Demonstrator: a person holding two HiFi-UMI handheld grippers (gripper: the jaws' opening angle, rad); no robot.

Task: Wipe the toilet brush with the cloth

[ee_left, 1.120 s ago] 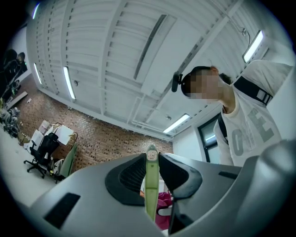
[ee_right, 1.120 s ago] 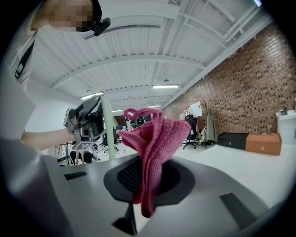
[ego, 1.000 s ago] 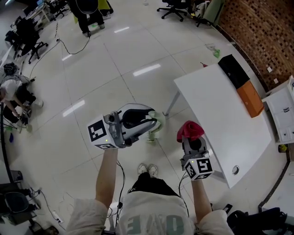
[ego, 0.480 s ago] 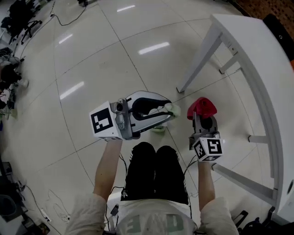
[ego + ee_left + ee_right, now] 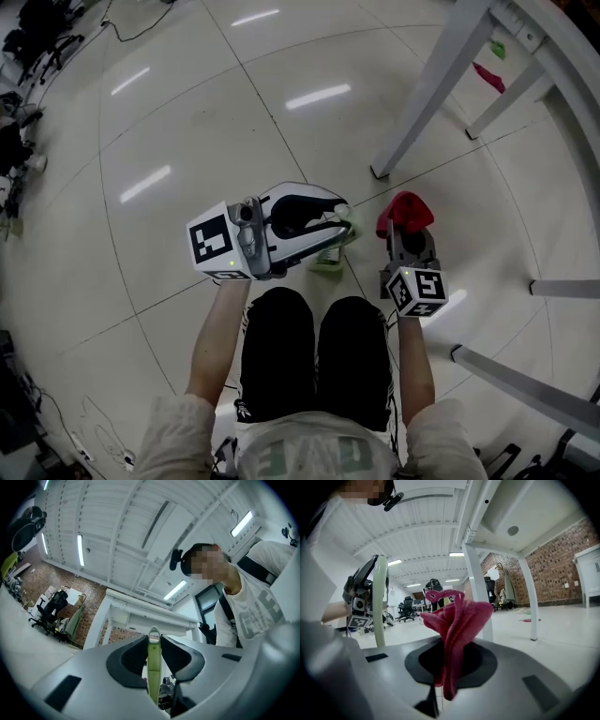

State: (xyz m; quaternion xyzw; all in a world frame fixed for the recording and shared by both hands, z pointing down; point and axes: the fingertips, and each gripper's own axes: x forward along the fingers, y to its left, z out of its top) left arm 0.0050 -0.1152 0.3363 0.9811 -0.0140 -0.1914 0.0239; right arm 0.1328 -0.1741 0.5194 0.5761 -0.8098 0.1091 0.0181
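You've dropped from standing into a squat. Your shoes are gone from the head view and your knees fill the bottom of it now. The left gripper and right gripper came down with you, bringing the toilet brush and cloth along. The white table was below you, top showing; now you see its legs from low down (the right gripper view even catches the underside). The floor looks way closer.
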